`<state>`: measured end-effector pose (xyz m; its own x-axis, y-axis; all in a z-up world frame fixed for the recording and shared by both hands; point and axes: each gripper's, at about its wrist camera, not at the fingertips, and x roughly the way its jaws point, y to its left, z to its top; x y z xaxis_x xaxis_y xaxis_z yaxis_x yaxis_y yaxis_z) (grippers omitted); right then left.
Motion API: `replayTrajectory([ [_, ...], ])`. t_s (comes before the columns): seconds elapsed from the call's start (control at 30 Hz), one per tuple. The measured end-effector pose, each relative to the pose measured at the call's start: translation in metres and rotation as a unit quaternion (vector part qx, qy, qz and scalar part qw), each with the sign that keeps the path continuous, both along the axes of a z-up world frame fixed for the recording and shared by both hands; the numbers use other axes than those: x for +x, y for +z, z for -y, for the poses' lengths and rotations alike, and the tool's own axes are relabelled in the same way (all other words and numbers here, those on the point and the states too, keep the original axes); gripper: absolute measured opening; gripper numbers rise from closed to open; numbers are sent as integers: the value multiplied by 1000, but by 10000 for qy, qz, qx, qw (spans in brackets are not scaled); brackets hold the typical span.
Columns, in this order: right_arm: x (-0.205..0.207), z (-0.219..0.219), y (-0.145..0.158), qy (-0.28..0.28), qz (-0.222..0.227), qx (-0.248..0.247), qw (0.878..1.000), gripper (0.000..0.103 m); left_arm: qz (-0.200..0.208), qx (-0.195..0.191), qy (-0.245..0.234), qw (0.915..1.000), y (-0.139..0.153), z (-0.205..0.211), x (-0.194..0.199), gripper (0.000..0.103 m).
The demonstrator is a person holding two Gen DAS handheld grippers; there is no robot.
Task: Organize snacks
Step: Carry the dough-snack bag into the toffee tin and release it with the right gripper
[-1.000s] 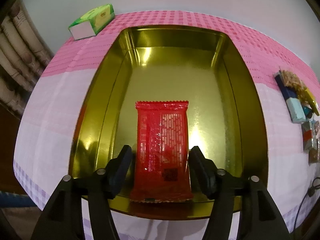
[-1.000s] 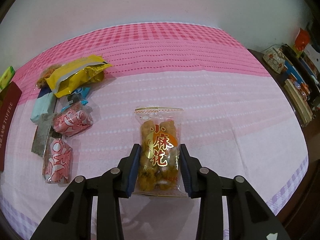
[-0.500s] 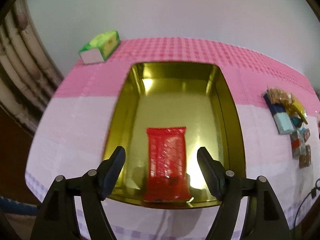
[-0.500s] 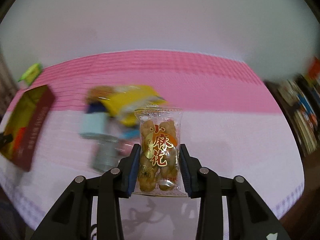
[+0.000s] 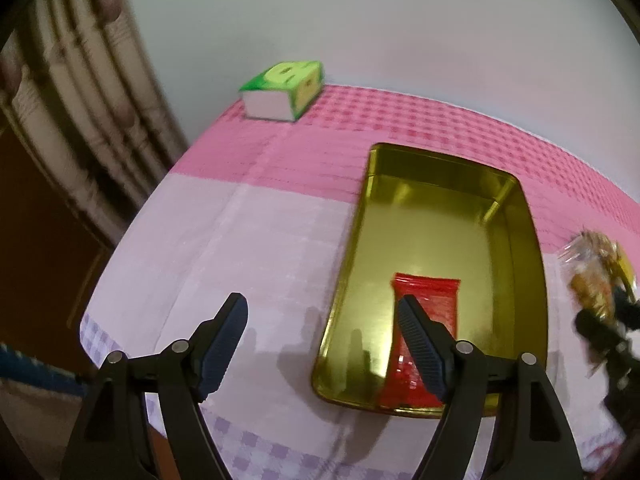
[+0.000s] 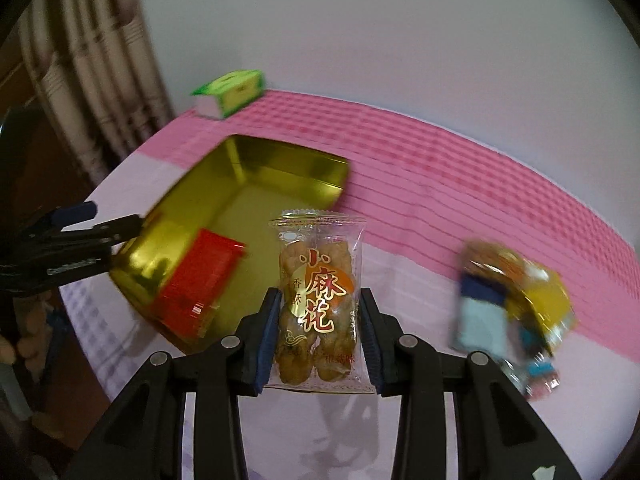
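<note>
While the right gripper squeezes a clear bag of twisted fried snacks between its two pads, the bag hangs in the air just past the right side of the gold tin. The bag stands upright and has big red and gold writing on it.

The left gripper has nothing in it — its jaws are opening, with only the tablecloth under the gap. It hangs over the near edge of the table, and its right finger sits in front of the tin's near left corner.

The gold tin lies open on the pink and white cloth. Inside it, at the near end, lies one flat red packet. The rest of the tin's floor is bare and shiny.

A pile of other snacks lies on the cloth well to the right of the tin — blurred, with a yellow bag and a pale blue one in it. A green box sits at the far left corner of the table, by the wall.
</note>
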<state>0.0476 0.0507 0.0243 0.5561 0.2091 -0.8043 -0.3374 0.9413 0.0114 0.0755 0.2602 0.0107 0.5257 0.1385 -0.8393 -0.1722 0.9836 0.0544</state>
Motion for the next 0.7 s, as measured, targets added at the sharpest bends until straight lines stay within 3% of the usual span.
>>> replayTrajectory([
  [0.33,14,-55,-31,443,-300,-308,9981,34,-108,-278,384,9988,-3,-27,4,78],
  [0.7,22,-71,-46,602,-356,-575,9959,34,-65,-102,408,9991,1,-34,2,78],
])
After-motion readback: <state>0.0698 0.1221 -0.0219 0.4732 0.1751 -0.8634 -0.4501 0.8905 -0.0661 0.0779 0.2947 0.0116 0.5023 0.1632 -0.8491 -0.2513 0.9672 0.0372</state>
